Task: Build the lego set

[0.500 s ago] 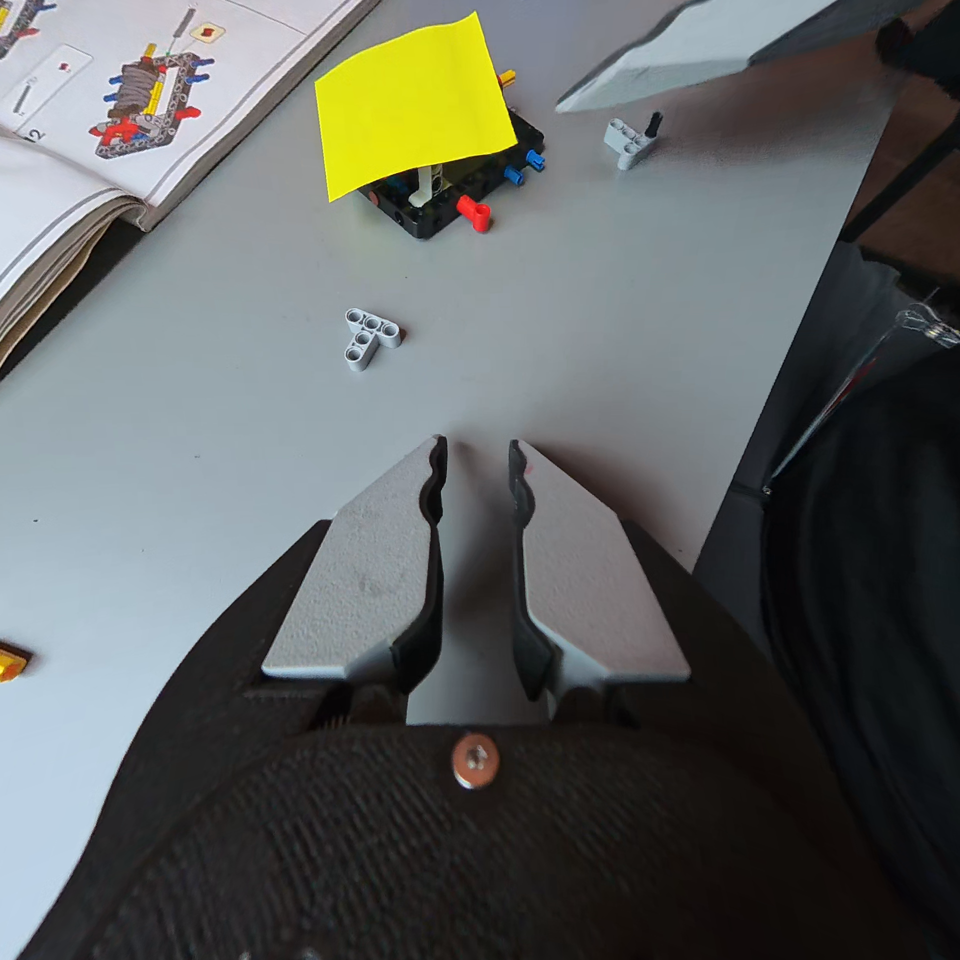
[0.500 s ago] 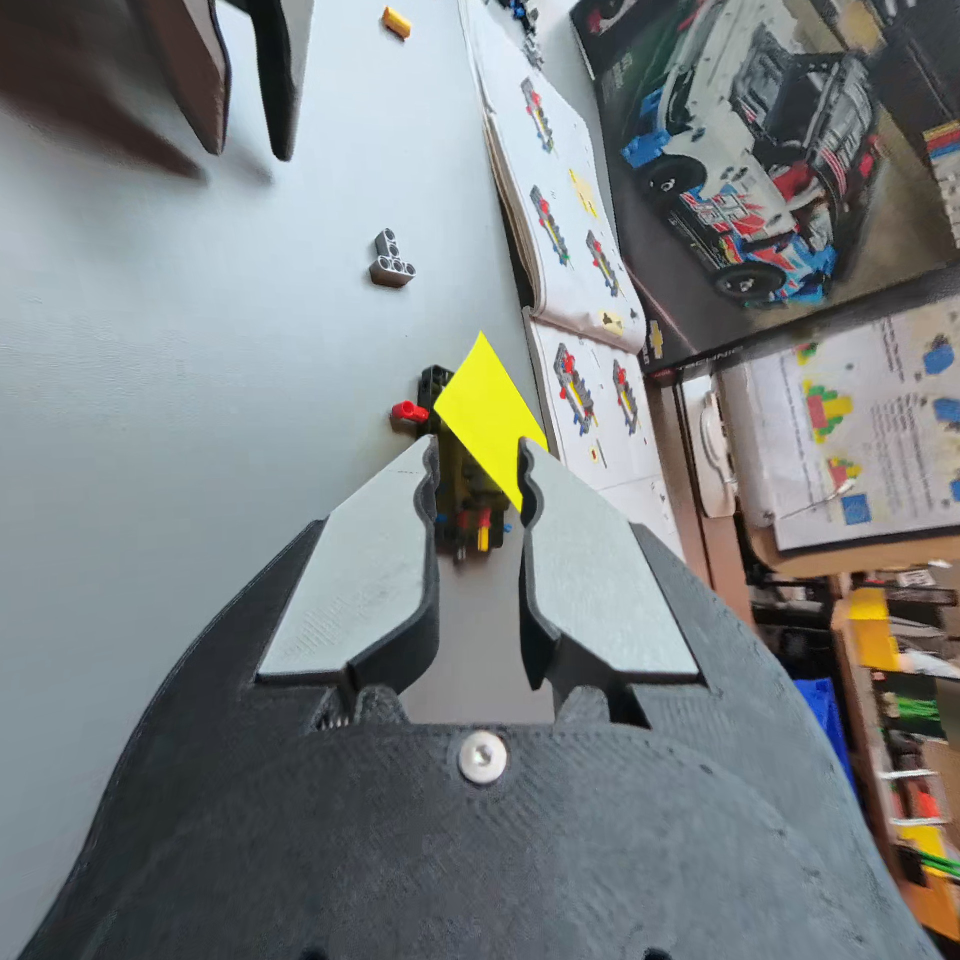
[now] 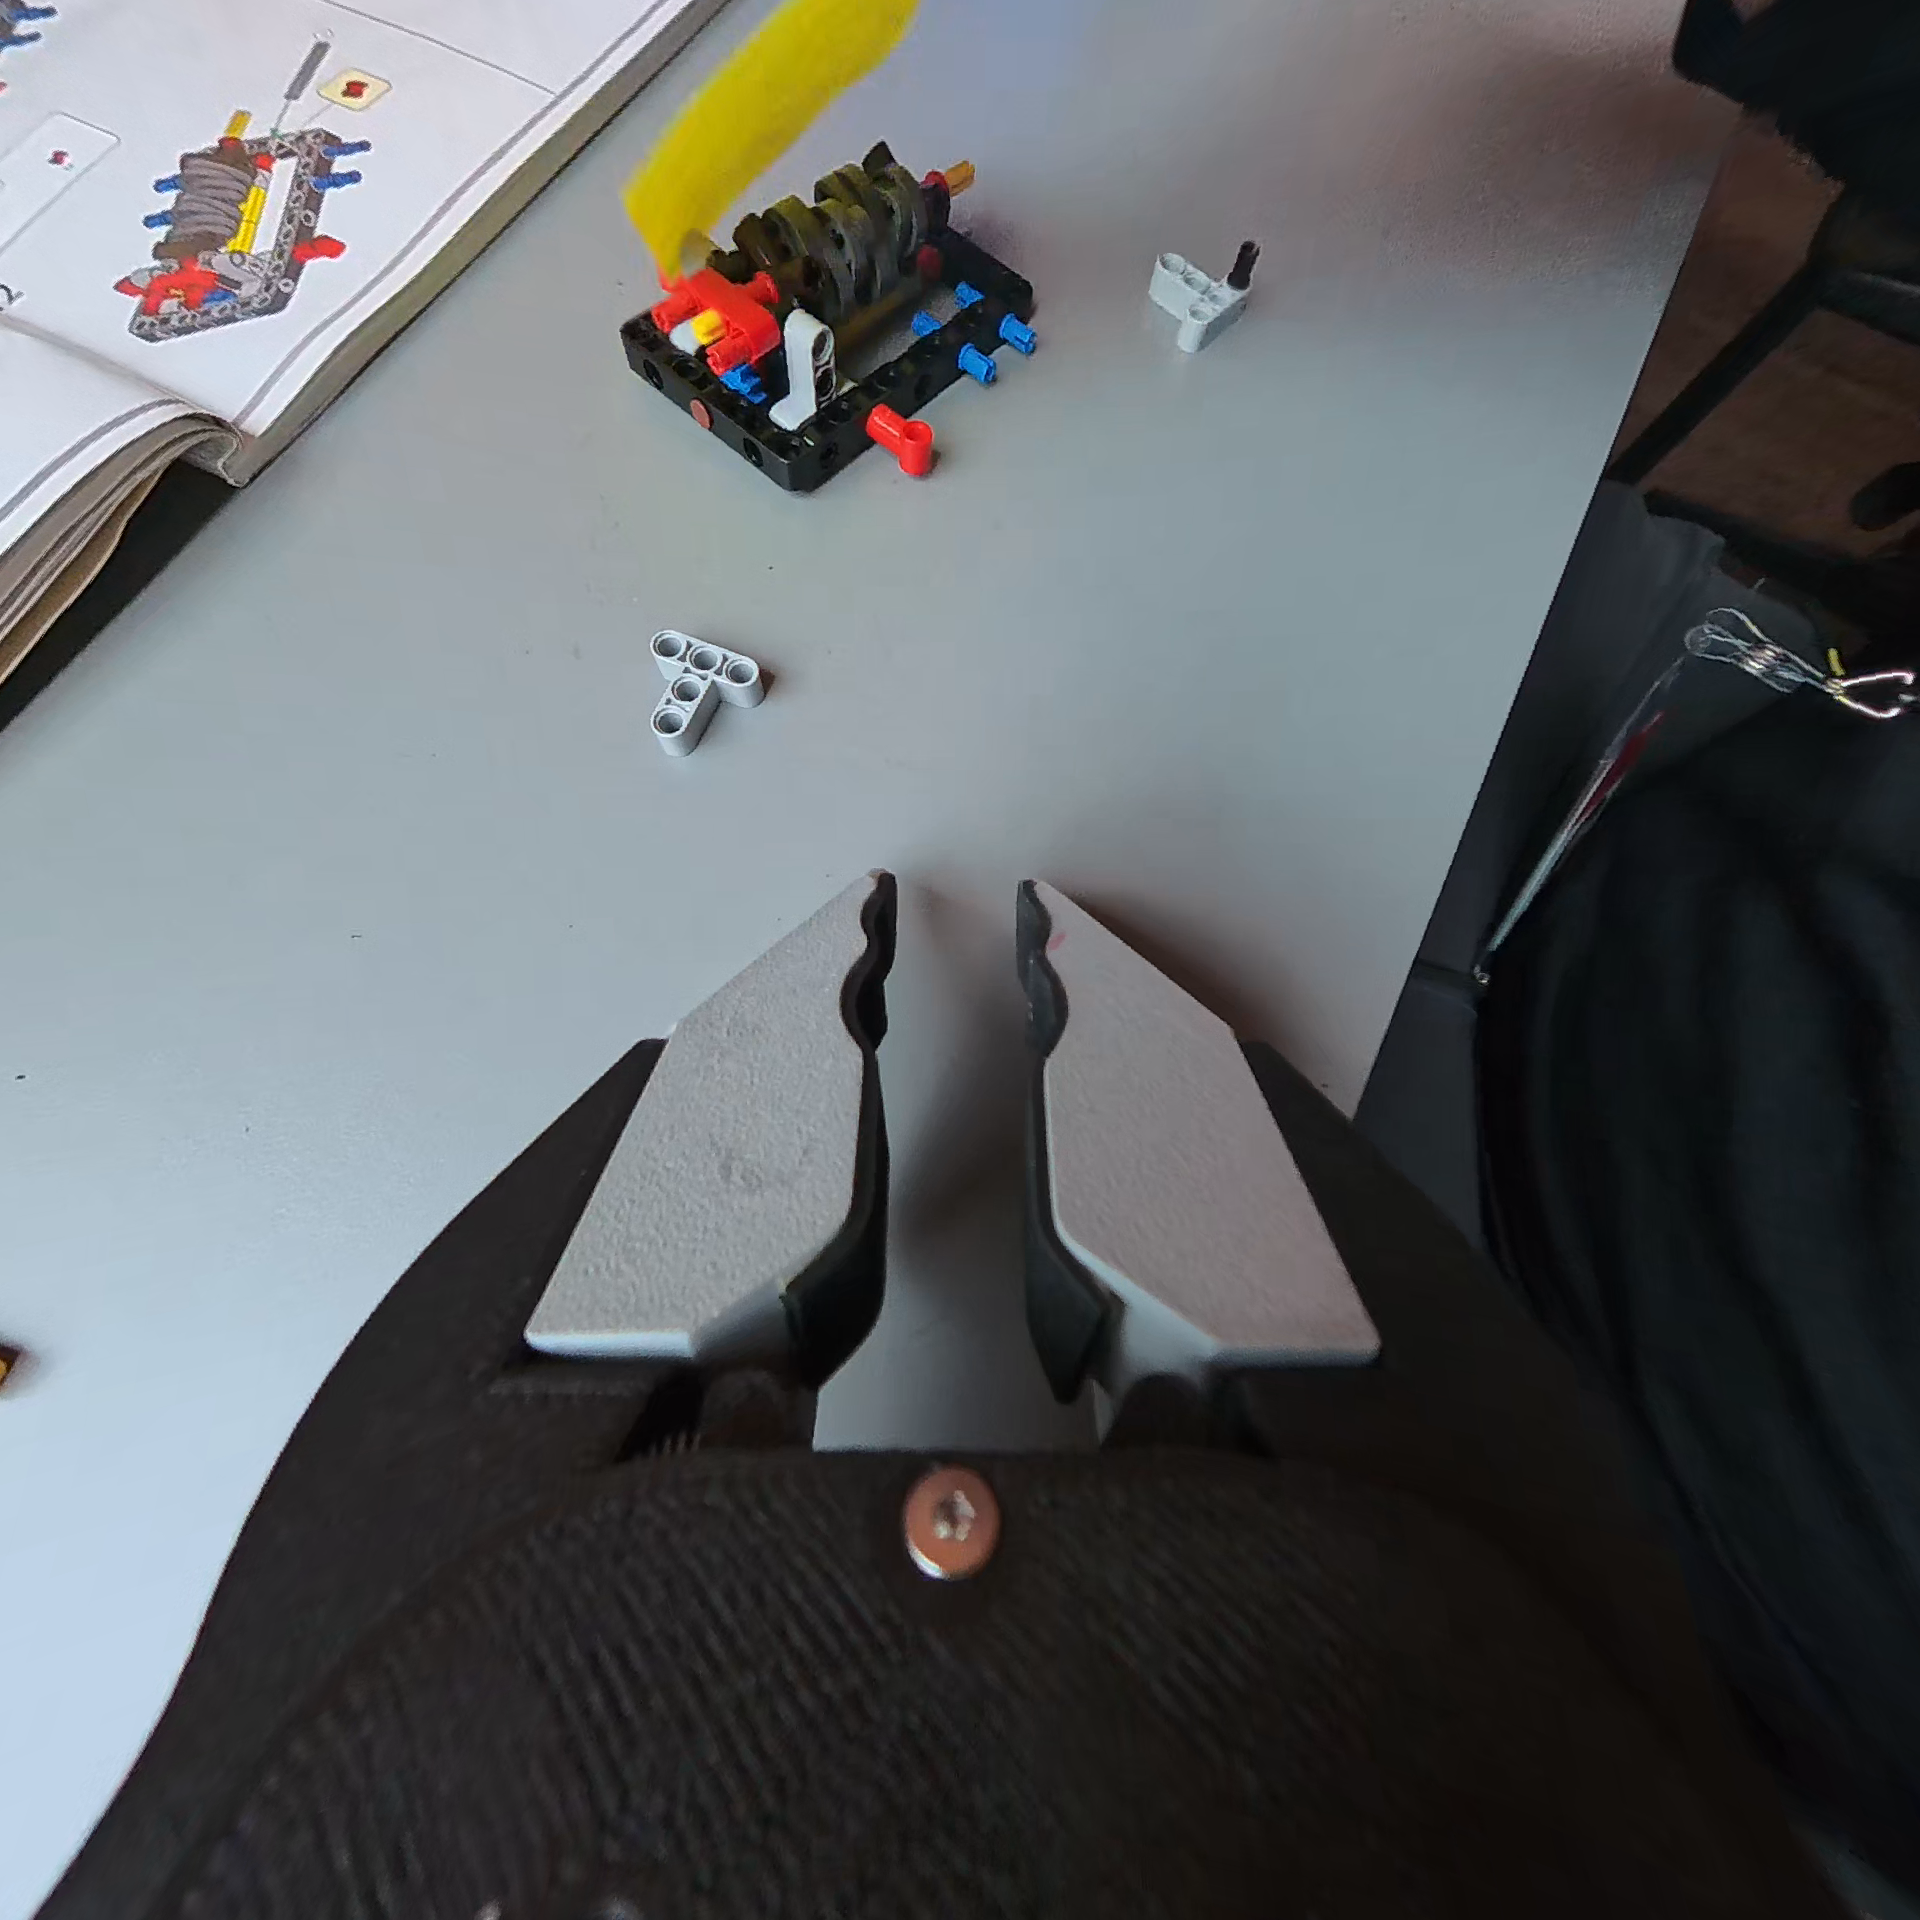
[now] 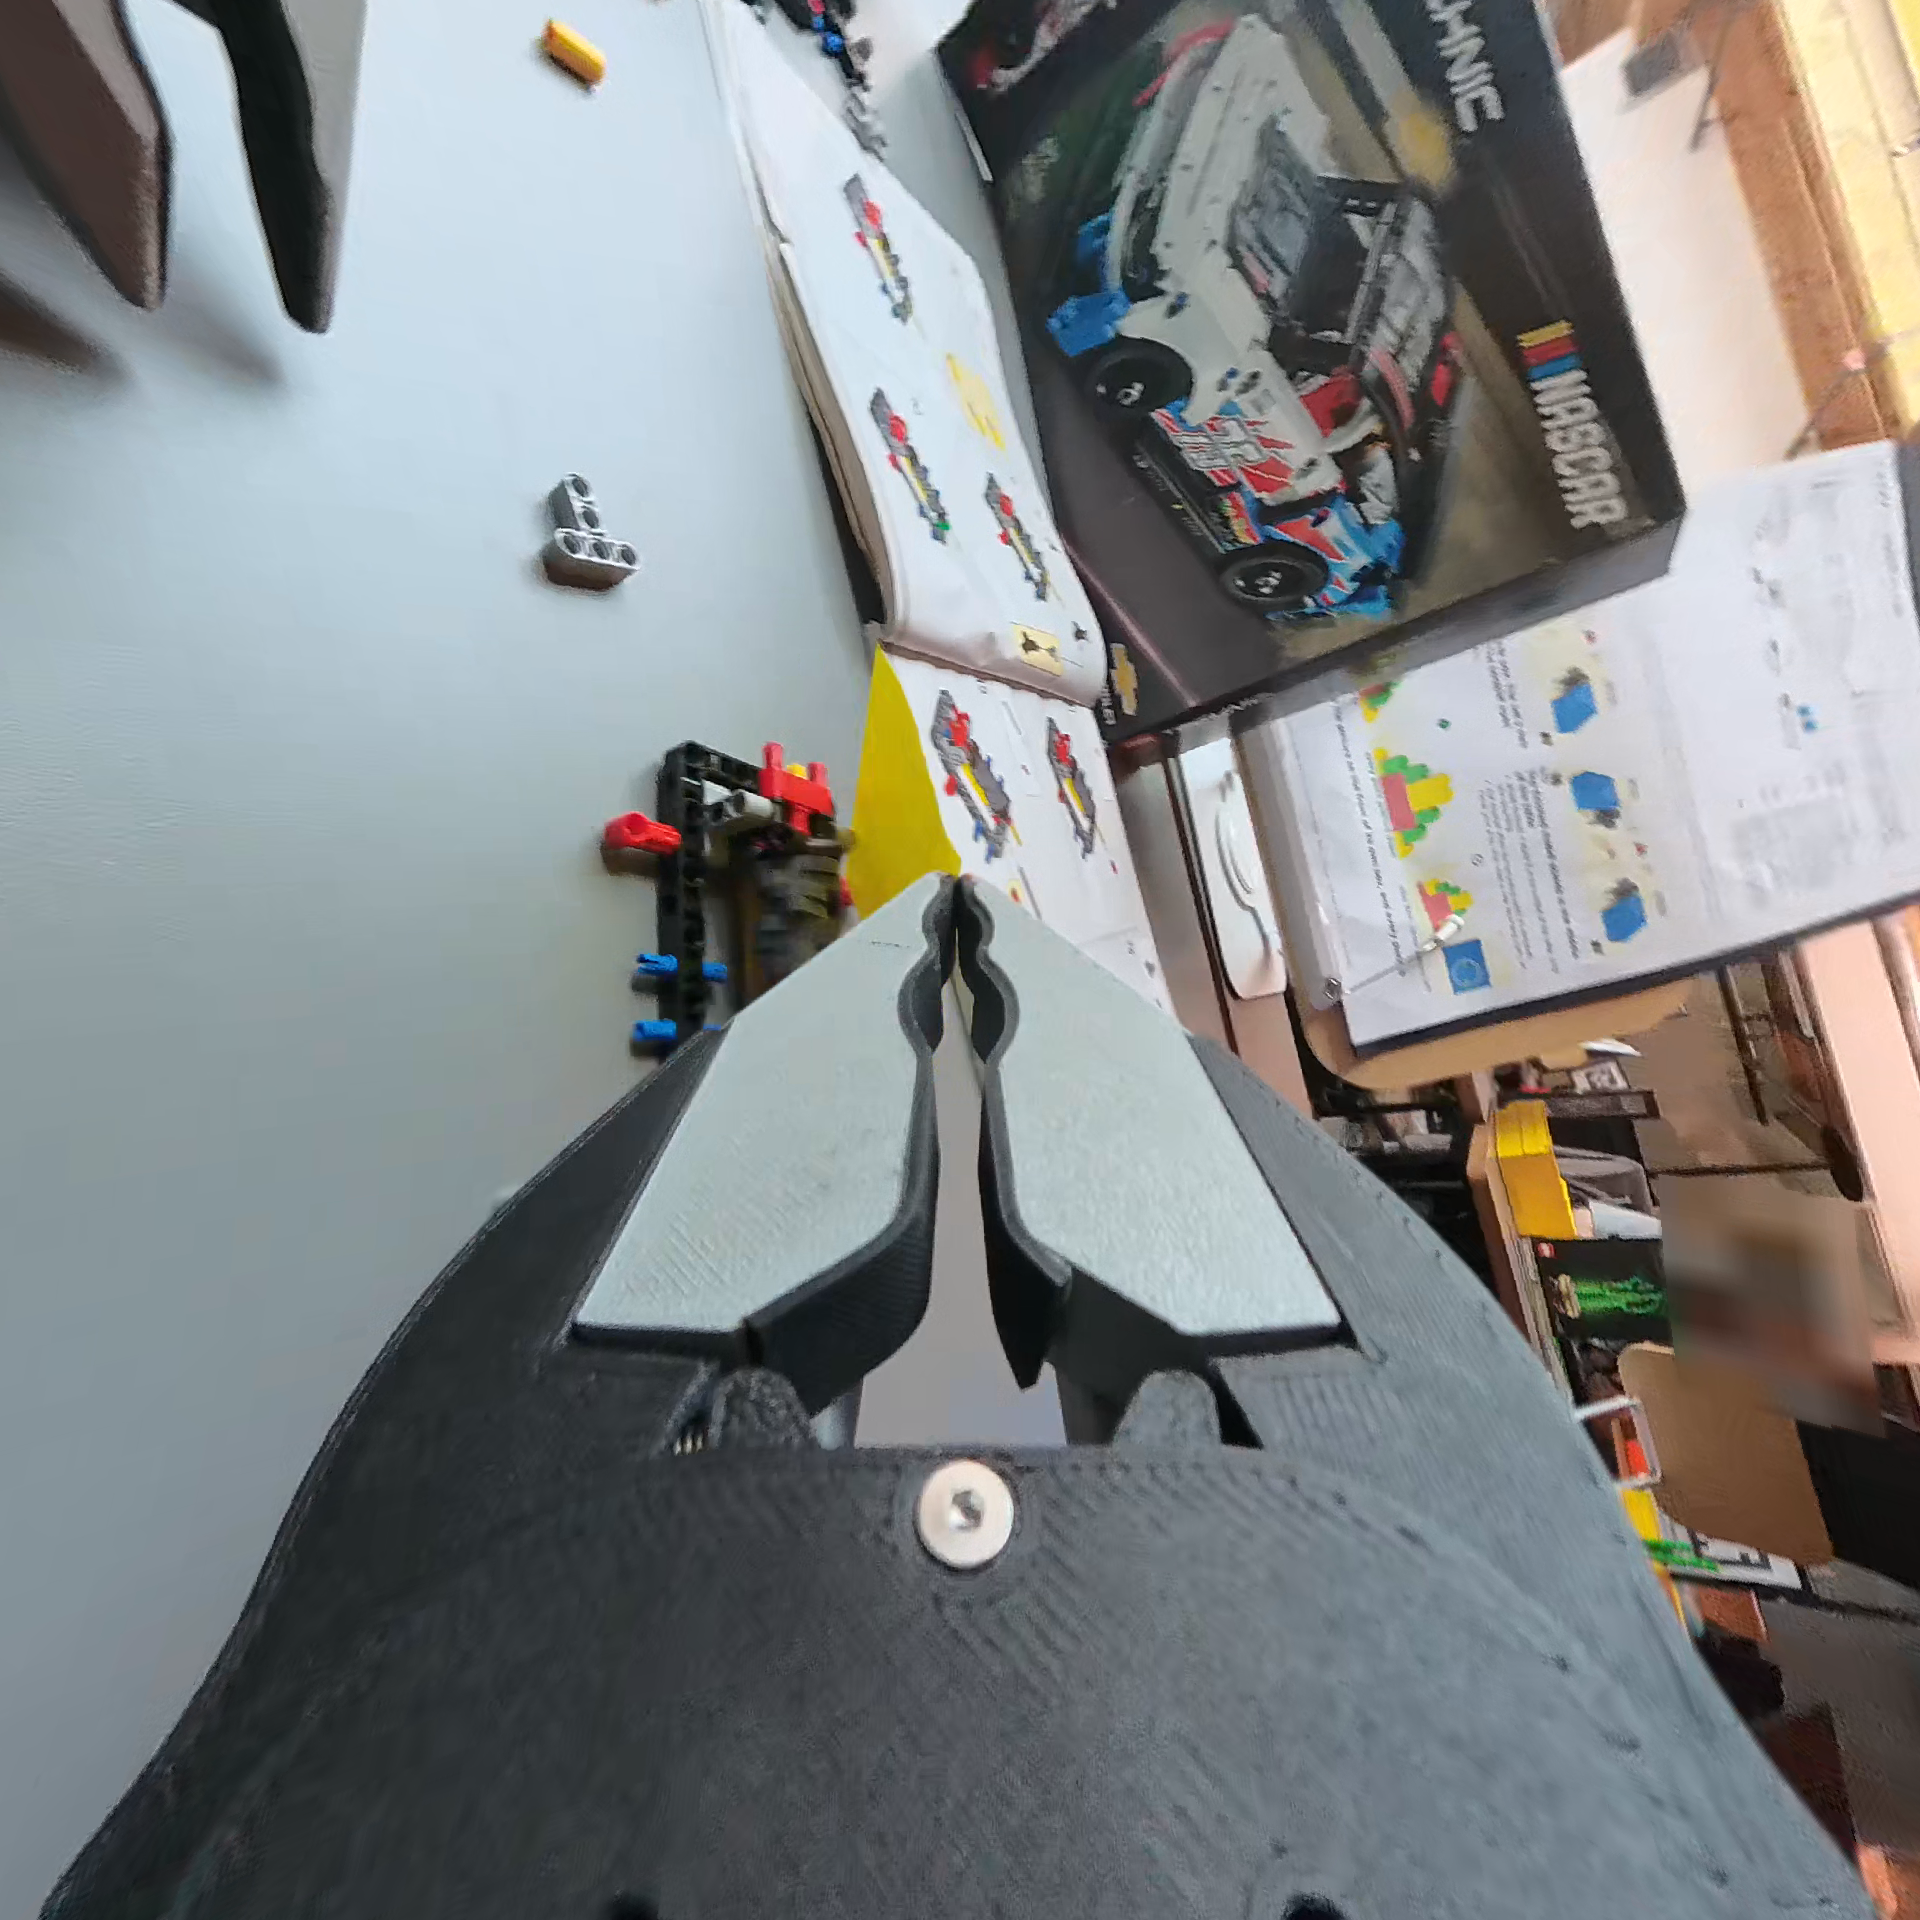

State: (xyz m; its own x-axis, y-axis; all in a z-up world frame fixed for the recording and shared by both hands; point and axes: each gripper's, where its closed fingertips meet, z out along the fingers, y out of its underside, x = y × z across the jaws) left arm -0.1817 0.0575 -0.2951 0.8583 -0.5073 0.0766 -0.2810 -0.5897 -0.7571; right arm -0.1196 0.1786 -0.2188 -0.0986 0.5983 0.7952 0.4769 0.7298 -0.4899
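right tool [image 4: 956,883] pinches a yellow sheet [image 4: 894,800] beside the black lego assembly [image 4: 727,883] (tips together).

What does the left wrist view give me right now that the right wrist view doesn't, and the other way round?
Only the left wrist view shows the small grey piece with a black pin beyond the assembly, and the open left gripper hovering over bare table.

Only the right wrist view shows the set's box, a small yellow piece far off, and the right gripper shut on the yellow paper.

Both show the black-framed assembly, the grey T-shaped beam, the instruction booklet and the yellow paper.
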